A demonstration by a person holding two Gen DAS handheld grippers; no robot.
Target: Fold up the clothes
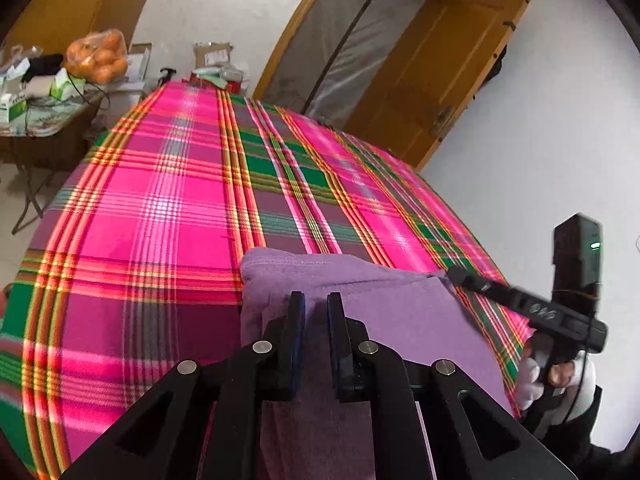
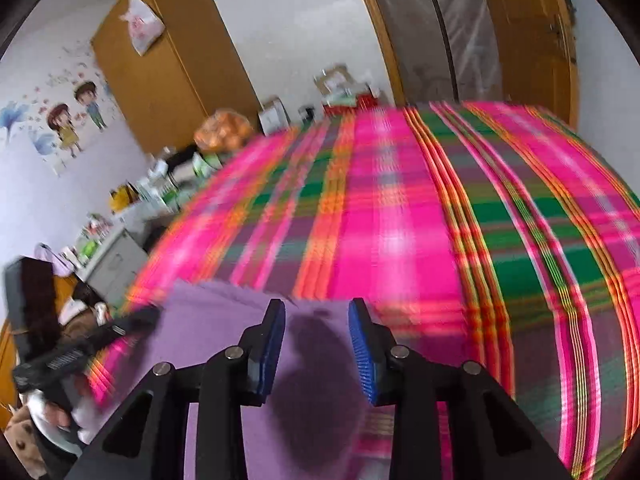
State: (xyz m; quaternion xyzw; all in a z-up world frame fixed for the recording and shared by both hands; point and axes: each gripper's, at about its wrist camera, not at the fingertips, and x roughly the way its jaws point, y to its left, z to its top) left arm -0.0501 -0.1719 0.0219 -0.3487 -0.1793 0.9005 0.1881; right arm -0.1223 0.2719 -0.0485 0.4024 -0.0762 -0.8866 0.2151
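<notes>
While the left gripper (image 1: 316, 304) holds its two fingers close together with only a narrow gap, purple cloth shows in that gap, but I cannot tell for sure if the pads pinch it or only stand above it. The right gripper (image 2: 317, 312) is clearly released: its blue ribbed pads (image 2: 362, 354) stand wide apart, and nothing is between them. Under the right jaws a dark round shadow lies on the cloth.

Below both grippers is the purple garment (image 1: 400, 312), lying at the near edge of the bed. In the left wrist view it looks already folded into a compact shape, with a stitched hem along its far edge and one fold line running across to the right. In the right wrist view the same garment (image 2: 216, 320) spreads from under the fingers to the left, and its far edge is blurred.

Around the garment is the plaid bedsheet (image 1: 160, 200), pink with green, orange and grey stripes, which covers the whole bed. Seen from the left wrist camera, the right gripper (image 1: 460, 274) reaches over the right corner of the garment, held by a hand in a white glove (image 1: 528, 380).

Farther away, a side table (image 1: 52, 124) beside the bed carries small boxes and a bag of oranges (image 1: 98, 58). Behind are a wooden wardrobe (image 2: 168, 60), a wooden door (image 1: 436, 76) and a cartoon sticker (image 2: 72, 120) on the wall.
</notes>
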